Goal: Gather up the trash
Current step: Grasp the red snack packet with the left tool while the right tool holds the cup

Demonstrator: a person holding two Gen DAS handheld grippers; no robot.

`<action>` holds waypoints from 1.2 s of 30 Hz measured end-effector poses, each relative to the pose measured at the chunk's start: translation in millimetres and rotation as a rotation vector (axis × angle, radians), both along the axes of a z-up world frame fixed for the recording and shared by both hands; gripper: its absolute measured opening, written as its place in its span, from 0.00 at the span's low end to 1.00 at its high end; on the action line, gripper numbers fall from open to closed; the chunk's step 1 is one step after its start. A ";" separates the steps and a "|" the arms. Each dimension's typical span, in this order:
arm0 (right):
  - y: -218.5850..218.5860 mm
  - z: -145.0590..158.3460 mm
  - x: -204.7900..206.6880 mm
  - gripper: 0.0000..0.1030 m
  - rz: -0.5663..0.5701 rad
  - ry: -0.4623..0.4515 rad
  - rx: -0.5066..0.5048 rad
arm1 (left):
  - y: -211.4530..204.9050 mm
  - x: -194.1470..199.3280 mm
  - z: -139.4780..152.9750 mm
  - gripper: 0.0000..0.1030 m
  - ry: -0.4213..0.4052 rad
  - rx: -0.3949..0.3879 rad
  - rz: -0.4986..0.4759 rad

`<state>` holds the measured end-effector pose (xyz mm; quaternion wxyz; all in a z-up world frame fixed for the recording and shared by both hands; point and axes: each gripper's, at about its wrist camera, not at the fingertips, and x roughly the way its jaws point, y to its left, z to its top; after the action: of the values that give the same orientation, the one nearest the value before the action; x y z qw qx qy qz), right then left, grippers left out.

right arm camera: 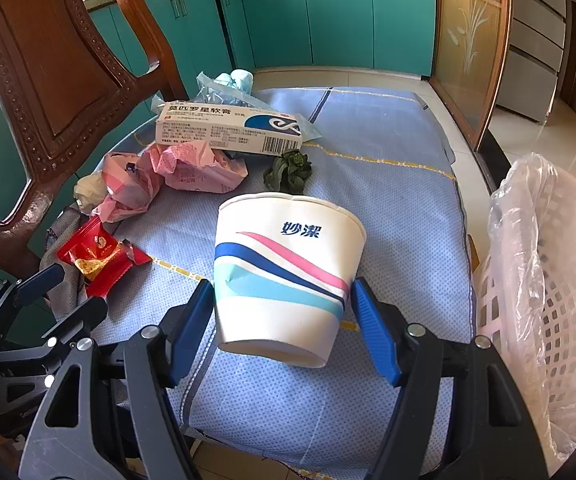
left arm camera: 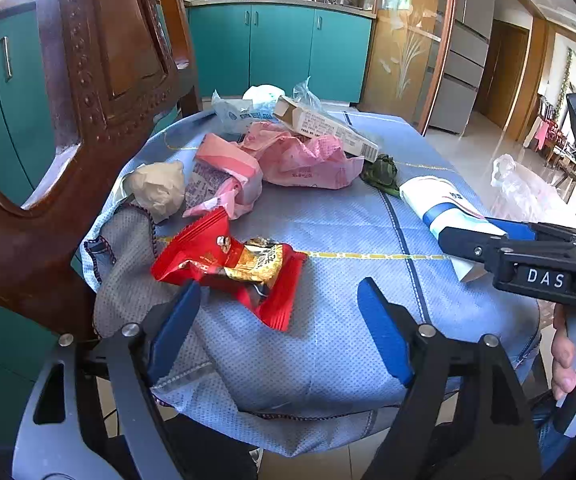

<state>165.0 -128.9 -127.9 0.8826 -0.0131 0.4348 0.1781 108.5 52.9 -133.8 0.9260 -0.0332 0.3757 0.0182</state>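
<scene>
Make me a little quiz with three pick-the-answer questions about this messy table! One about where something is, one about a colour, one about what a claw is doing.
1. Where is the white basket?
A. to the right of the table
B. under the chair
C. on the kitchen counter

2. What colour is the snack wrapper in front of the left claw?
A. green
B. red
C. purple

3. What is the right claw doing with the paper cup?
A. it is far away from the cup
B. it is crushing the cup flat
C. it has the cup between its fingers

Answers: 1 A, the basket stands past the table's right edge. 2 B, the wrapper is bright red with gold. 3 C, the blue fingers sit on either side of the cup.
</scene>
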 end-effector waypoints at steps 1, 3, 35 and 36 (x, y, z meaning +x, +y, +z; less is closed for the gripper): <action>-0.1 -0.4 -0.3 0.68 0.000 0.000 -0.001 | -0.2 0.0 -0.5 0.79 0.003 0.002 0.001; -0.1 -0.5 -0.1 0.68 0.000 0.000 -0.001 | 0.3 0.9 -1.9 0.79 0.015 0.006 0.006; 0.7 -2.5 0.3 0.68 -0.004 0.007 -0.004 | 10.1 2.7 -3.4 0.80 0.029 -0.073 0.008; 0.7 -2.8 0.3 0.68 -0.004 0.008 -0.003 | 11.9 3.8 -4.0 0.80 0.034 -0.084 0.014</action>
<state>165.3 -128.2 -130.7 0.8811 -0.0127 0.4387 0.1759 112.3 64.7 -137.8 0.9171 -0.0743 0.3915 0.0092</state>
